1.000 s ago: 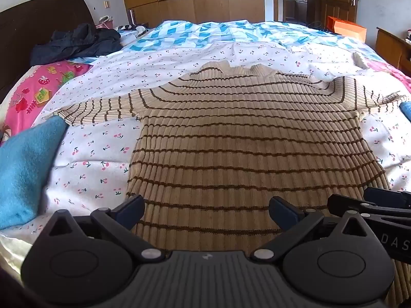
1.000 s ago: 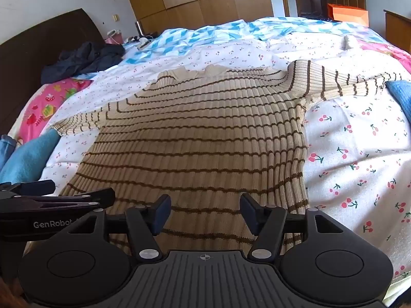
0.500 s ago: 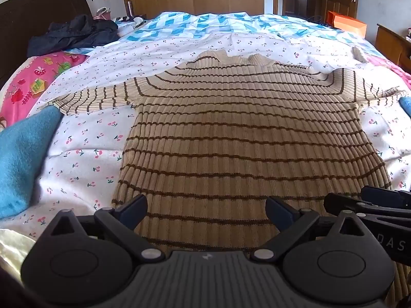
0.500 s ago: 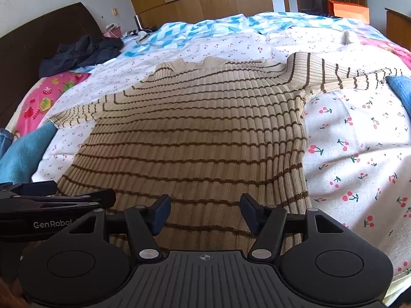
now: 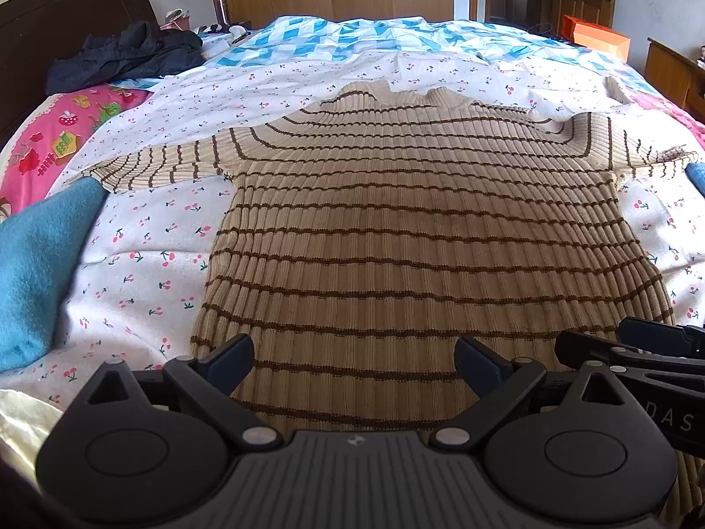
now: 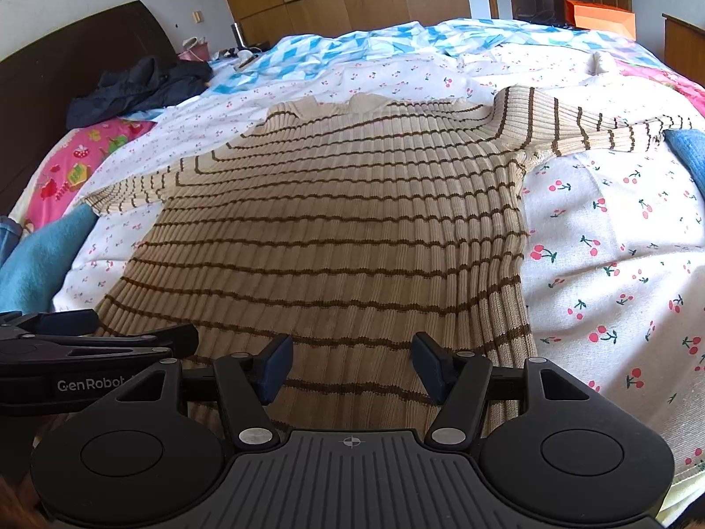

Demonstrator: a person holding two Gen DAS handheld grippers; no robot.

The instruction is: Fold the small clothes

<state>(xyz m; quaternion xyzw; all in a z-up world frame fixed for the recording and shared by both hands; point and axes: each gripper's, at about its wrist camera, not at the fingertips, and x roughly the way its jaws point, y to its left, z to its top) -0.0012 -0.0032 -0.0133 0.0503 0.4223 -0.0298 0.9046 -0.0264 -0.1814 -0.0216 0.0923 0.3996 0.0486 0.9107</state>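
Observation:
A beige ribbed sweater with thin brown stripes (image 5: 414, 238) lies flat on the bed, collar far, both sleeves spread out sideways. It also shows in the right wrist view (image 6: 352, 220). My left gripper (image 5: 354, 363) is open and empty, hovering over the sweater's near hem. My right gripper (image 6: 352, 366) is open and empty over the hem further right. Each gripper shows at the edge of the other's view: the right one (image 5: 634, 348), the left one (image 6: 97, 335).
A white cherry-print sheet (image 5: 145, 264) covers the bed. Blue folded cloth (image 5: 35, 264) lies at the left, another blue piece (image 6: 687, 154) at the right sleeve end. Dark clothing (image 5: 128, 53) sits by the headboard. A pink patterned cover (image 5: 57, 132) lies far left.
Both grippers have moved forward a little over the sweater's hem and tilted down slightly. The sweater has not moved. Both stay open.

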